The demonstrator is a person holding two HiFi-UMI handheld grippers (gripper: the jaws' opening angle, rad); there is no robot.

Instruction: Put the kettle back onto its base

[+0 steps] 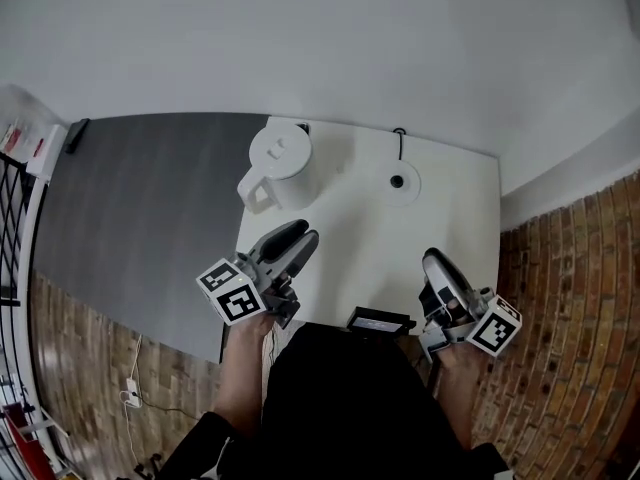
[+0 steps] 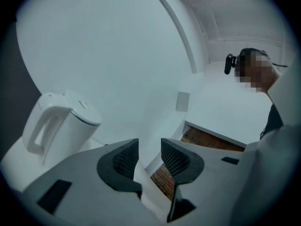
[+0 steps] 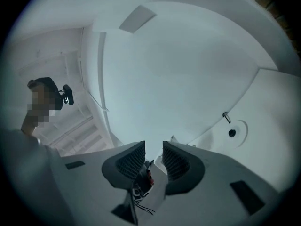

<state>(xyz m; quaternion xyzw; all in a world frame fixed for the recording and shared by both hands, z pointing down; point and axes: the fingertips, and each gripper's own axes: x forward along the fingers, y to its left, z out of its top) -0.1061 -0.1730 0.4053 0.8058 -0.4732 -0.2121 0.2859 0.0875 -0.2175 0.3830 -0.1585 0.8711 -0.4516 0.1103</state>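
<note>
A white kettle (image 1: 278, 163) stands on the white table (image 1: 350, 238) near its far left corner, handle toward me; in the left gripper view the kettle (image 2: 61, 121) is at the left. Its round white base (image 1: 398, 181) lies apart from it to the right, and the base (image 3: 233, 133) is at the right in the right gripper view. My left gripper (image 1: 300, 236) (image 2: 149, 157) hovers just in front of the kettle, jaws a little apart and empty. My right gripper (image 1: 435, 263) (image 3: 154, 159) hangs near the table's front right, jaws also slightly apart and empty.
A black cord (image 1: 400, 143) runs from the base to the table's far edge. A small black device (image 1: 379, 321) sits at the near edge. Grey carpet (image 1: 140, 218) lies left of the table, brick floor (image 1: 570, 268) to the right. White wall behind.
</note>
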